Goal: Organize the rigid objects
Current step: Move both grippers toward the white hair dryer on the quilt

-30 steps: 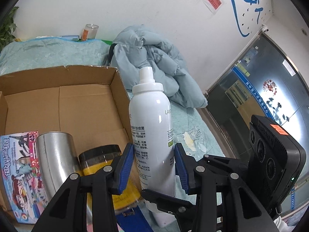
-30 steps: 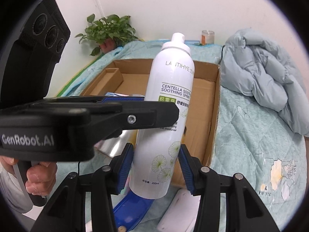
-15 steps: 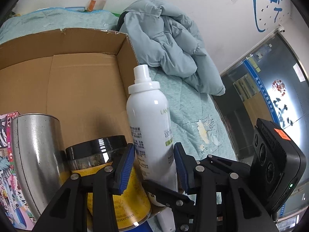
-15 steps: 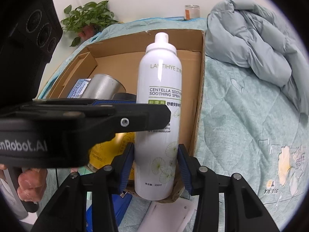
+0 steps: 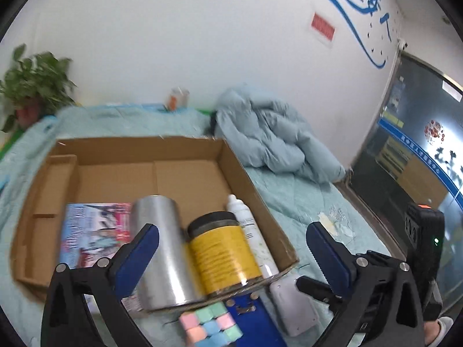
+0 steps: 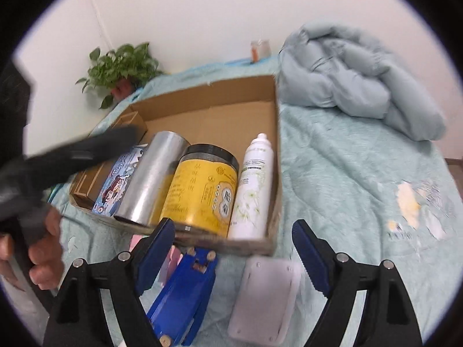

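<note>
Your left gripper [image 5: 231, 248] and right gripper [image 6: 233, 248] are both opening, nothing between them. The spray bottle [image 6: 253, 185] stands in the box [image 6: 202, 112] at its 3 o'clock wall, touching the yellow jar [image 6: 202, 190]. It looks light, stiff, slick; grip mid-body. The far half stays free.

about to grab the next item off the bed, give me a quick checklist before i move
1. White spray bottle in the cardboard box, right corner: ok.
2. Left gripper jaws opening, nothing between them: ok.
3. Right gripper jaws opening, nothing between them: ok.
4. Row room beyond the bottle: not ok, it stands by the wall.
5. Blue tool, white device, pastel cube outside the box: ok.
6. Bottle stable: cannot tell.
</note>
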The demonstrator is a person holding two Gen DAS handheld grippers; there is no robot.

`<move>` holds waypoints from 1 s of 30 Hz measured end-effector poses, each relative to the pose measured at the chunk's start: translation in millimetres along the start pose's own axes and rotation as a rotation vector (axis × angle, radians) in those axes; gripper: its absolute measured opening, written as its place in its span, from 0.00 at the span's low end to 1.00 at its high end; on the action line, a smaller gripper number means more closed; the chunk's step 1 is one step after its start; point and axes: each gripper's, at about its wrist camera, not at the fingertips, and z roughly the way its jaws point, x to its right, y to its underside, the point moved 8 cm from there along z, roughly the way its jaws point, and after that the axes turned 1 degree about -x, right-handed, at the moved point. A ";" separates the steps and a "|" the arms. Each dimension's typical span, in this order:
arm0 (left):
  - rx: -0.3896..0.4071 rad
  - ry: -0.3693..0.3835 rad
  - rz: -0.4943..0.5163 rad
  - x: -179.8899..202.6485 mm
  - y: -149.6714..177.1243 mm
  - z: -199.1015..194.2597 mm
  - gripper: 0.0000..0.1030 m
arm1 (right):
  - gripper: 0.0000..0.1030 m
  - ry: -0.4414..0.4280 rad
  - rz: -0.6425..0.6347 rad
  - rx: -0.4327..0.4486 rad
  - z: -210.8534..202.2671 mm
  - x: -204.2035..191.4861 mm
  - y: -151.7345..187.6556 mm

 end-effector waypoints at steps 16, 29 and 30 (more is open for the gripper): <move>0.005 -0.216 -0.017 -79.7 112.0 -188.9 1.00 | 0.79 0.007 -0.027 0.062 -70.5 -79.2 98.5; -0.367 0.129 -0.197 -43.2 248.8 -143.1 0.77 | 0.86 -0.327 -0.156 -0.217 -77.8 -174.0 215.2; -0.397 0.172 -0.203 -36.3 259.9 -138.3 0.76 | 0.85 -0.326 -0.151 -0.225 -75.1 -174.8 219.5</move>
